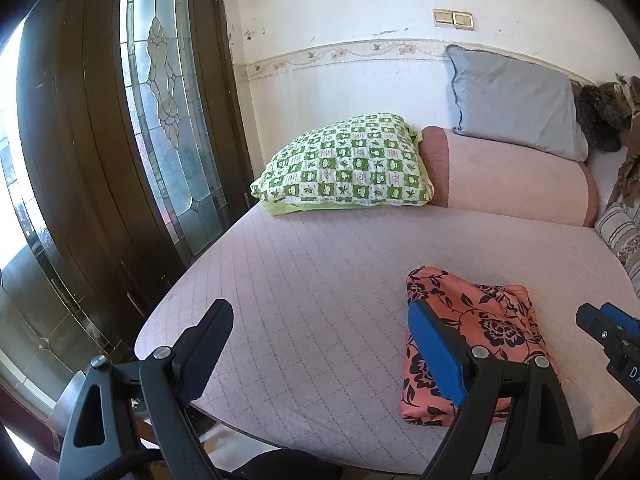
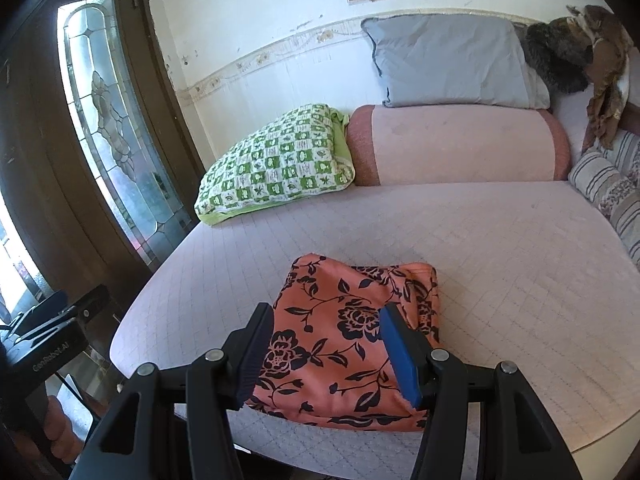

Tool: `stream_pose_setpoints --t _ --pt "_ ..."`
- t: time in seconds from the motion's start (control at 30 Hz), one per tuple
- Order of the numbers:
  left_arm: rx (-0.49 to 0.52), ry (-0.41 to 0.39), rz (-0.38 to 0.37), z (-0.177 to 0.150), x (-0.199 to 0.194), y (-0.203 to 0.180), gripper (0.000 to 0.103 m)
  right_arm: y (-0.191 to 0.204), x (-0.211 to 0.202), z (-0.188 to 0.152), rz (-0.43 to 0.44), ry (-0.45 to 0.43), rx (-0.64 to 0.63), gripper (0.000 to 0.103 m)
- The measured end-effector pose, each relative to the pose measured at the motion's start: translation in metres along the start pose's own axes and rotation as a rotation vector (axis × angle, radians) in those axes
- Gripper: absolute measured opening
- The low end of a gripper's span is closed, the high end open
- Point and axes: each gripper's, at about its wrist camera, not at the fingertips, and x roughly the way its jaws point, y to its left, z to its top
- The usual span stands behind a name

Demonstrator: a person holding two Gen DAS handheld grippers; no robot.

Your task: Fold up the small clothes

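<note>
Your left gripper (image 1: 320, 344) has its jaws spread wide with nothing between them, hanging over the near edge of the bed (image 1: 320, 264). Its blue-padded finger (image 1: 436, 352) overlaps the left edge of the folded cloth (image 1: 480, 332) in that view; contact cannot be told. Your right gripper (image 2: 324, 348) is also open and holds nothing, its two fingers framing the folded cloth (image 2: 344, 332) from above the near side. The orange cloth with black flowers lies folded into a compact packet near the front edge of the pink quilted bed. Farther back, a green checked pillow (image 2: 280, 164) leans beside a pink bolster (image 2: 460, 144), with a grey pillow (image 2: 452, 60) above against the wall.
</note>
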Motion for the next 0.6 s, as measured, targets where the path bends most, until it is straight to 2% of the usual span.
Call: stream_pose_setpoints --t 0.37,0.6 --pt "-0.013 -0.045 -0.021 0.01 -0.027 0.004 0.089 0.009 -0.028 0.007 -0.005 -0.063 -0.025 0.059" --pt "-0.003 -0.043 -0.041 0.014 -0.035 0.0 0.089 0.011 -0.034 0.009 -0.007 -0.074 -0.031 0.059"
